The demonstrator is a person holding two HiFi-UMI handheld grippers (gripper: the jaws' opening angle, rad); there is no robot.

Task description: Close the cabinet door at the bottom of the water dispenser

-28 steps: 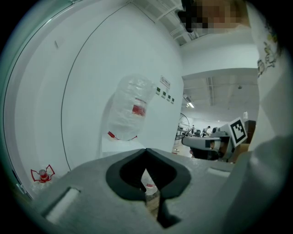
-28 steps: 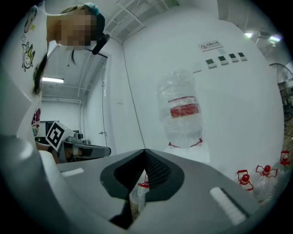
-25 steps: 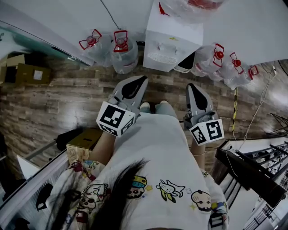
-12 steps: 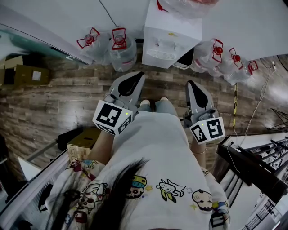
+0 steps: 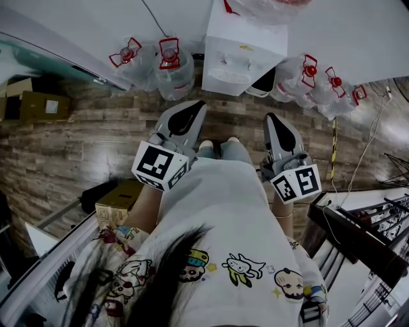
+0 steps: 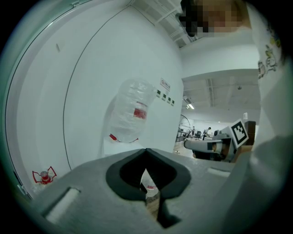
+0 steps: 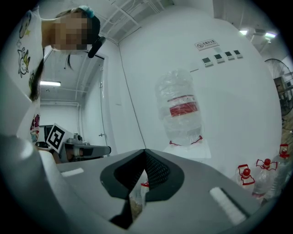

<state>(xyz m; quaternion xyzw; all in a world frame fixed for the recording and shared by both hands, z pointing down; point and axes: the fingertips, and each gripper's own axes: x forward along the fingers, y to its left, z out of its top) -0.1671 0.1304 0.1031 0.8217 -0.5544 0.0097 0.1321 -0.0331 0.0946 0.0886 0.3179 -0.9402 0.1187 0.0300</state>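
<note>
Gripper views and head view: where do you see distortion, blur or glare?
Left gripper view: strong fisheye with a dark round border; the left gripper, near the lens, is soft, the water bottle sharper. Right gripper view: the same, right gripper soft. Head view: glare on the wood floor.

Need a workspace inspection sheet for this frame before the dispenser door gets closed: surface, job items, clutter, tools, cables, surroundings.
Surface: wood-pattern floor.
Job's things: white water dispenser against the wall; its bottom cabinet door looks swung open on its right side.
Clutter: water jugs on the floor on both sides of the dispenser; cardboard boxes at left.
Tools: left tool and right tool both shut, empty, short of the dispenser.
Cables: wall cable runs up behind the dispenser; floor cable trails at right.
Surroundings: white wall; metal racks at right.
</note>
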